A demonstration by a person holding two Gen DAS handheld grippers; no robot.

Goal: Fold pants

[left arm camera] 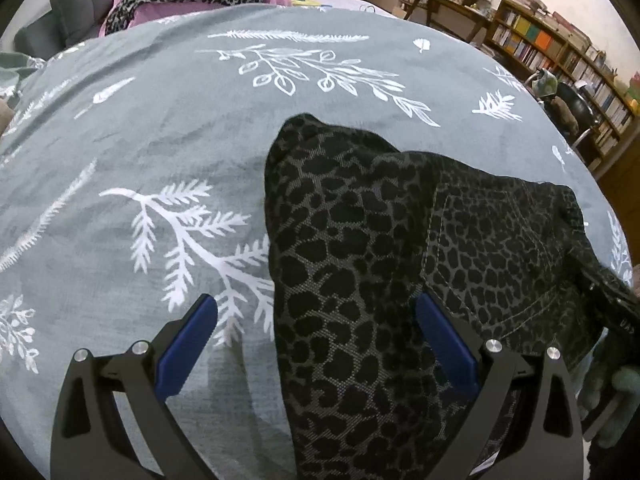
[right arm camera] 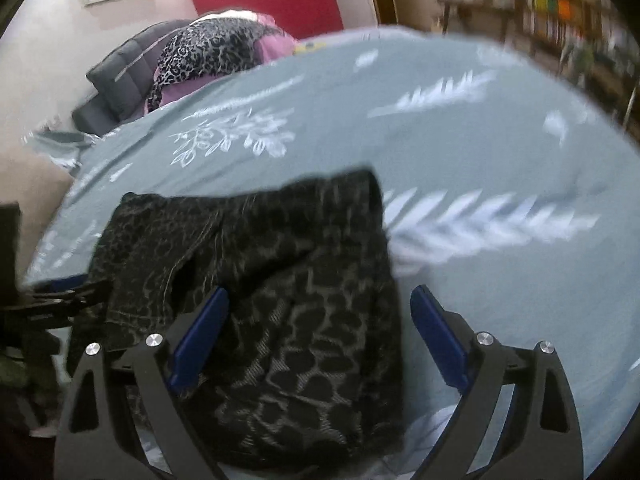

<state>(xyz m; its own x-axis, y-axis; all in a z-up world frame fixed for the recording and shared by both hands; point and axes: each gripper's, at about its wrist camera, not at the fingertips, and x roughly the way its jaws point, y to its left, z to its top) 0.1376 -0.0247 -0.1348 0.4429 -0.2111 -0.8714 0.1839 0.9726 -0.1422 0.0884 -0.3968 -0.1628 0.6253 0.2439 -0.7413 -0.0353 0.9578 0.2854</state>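
Pants [left arm camera: 360, 280]: dark leopard-print, bunched and partly folded on the grey leaf-print bedcover [left arm camera: 160, 120].
Left gripper [left arm camera: 316, 340]: jaws wide, gripping nothing, fabric between.
Right gripper [right arm camera: 320, 332]: likewise spread, empty-handed over cloth.
Risk: loose layers may slide, spoiling the fold.

We see our left gripper [left arm camera: 316, 340] as two black angular arms with triangular cut-outs, each ending in a flat, ribbed blue pad [left arm camera: 188, 346]. Round silver screw heads [left arm camera: 141, 347] sit at the joints, two on each side. Our right gripper [right arm camera: 320, 336] has the same build: black slotted arms, blue fingers [right arm camera: 438, 334] and bright silver screws [right arm camera: 484, 338], though that view is blurred. At the right edge of the left view a pale grey-green glove [left arm camera: 624, 384] shows, next to a black part bearing small pale lettering.
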